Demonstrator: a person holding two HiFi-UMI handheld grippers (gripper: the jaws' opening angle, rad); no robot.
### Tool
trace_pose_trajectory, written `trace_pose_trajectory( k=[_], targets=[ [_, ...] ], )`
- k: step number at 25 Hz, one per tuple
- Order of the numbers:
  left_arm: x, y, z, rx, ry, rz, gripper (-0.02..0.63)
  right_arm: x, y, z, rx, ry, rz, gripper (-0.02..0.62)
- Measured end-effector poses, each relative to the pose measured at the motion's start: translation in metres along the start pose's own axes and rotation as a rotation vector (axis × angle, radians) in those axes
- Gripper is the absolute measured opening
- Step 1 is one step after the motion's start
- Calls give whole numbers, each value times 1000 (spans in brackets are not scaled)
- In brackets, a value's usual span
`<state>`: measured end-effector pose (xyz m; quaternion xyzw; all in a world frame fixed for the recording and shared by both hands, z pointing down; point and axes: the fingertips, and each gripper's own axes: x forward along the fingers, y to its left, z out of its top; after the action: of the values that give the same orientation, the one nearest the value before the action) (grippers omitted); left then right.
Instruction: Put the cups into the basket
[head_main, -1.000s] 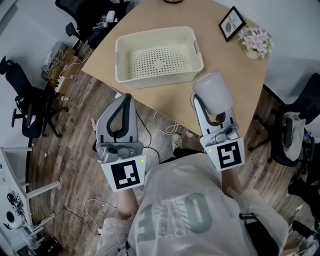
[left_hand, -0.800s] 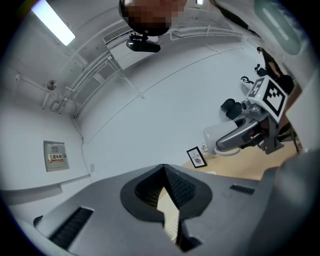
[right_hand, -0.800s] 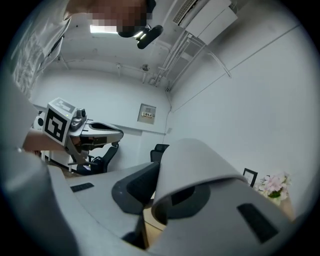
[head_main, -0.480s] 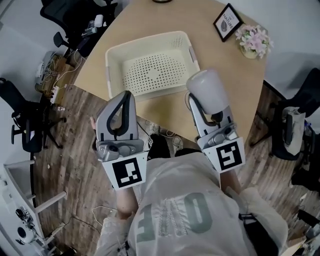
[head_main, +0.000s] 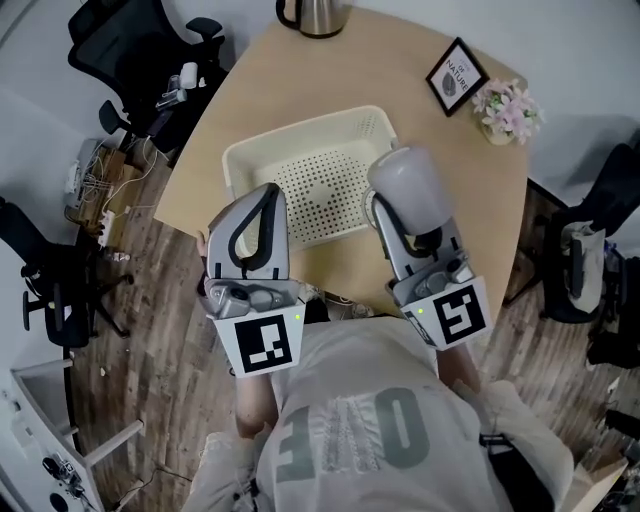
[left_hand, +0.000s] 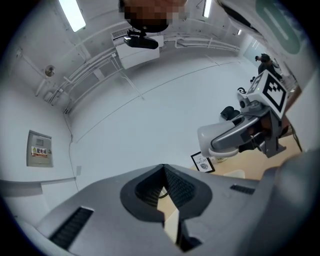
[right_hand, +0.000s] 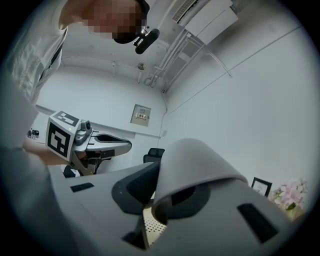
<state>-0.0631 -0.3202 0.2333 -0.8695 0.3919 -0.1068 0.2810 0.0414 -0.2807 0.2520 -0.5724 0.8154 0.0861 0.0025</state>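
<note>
The pale grey plastic cup (head_main: 408, 180) sits clamped in my right gripper (head_main: 400, 212) above the cream perforated plastic basket's (head_main: 300, 132) 4 o'clock corner, ready to lower in, I judge (left gripper (head_main: 266, 192), closed on nothing, hangs at 8 o'clock).

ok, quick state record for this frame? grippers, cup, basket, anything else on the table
left hand-held gripper: shut, nothing between the jaws
right hand-held gripper: shut on cup
cup: pale grey, overlaps the basket's right edge in the head view
basket: cream, on table, no cup seen inside
other items: kettle, framed sign, flower pot
</note>
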Motion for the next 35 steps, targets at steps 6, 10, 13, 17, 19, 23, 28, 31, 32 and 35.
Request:
trace_pose_trajectory(
  k=[6,10,13,17,19,23,28,31,32,35],
  targets=[
    [14,18,-23,-3,18,-13,7,42,-10,-8,-28,116,-1,35],
    [16,24,-31,65,35,12,7,66,-15,-12,-56,176,40,35],
    [11,25,-33,61,35,18,6,78,-2,-26,-129,287,136,37],
    [7,26,-43,24,27,33,8,90,20,-58,-358,450,330,37],
    [5,28,-48,5,32,44,8,94,29,-76,-451,498,406,37],
    [-2,35,-58,-18,49,65,6,98,36,-115,-682,611,502,37],
    [-7,40,-73,-44,69,75,8,99,50,-166,-839,785,672,37],
    [-6,43,-79,-114,55,56,8,99,53,-192,-824,876,759,37],
    [-5,44,-81,-136,49,54,8,98,53,-202,-830,911,786,37],
    [-1,46,-87,-149,41,63,8,93,53,-226,-828,1004,850,37]
  ],
)
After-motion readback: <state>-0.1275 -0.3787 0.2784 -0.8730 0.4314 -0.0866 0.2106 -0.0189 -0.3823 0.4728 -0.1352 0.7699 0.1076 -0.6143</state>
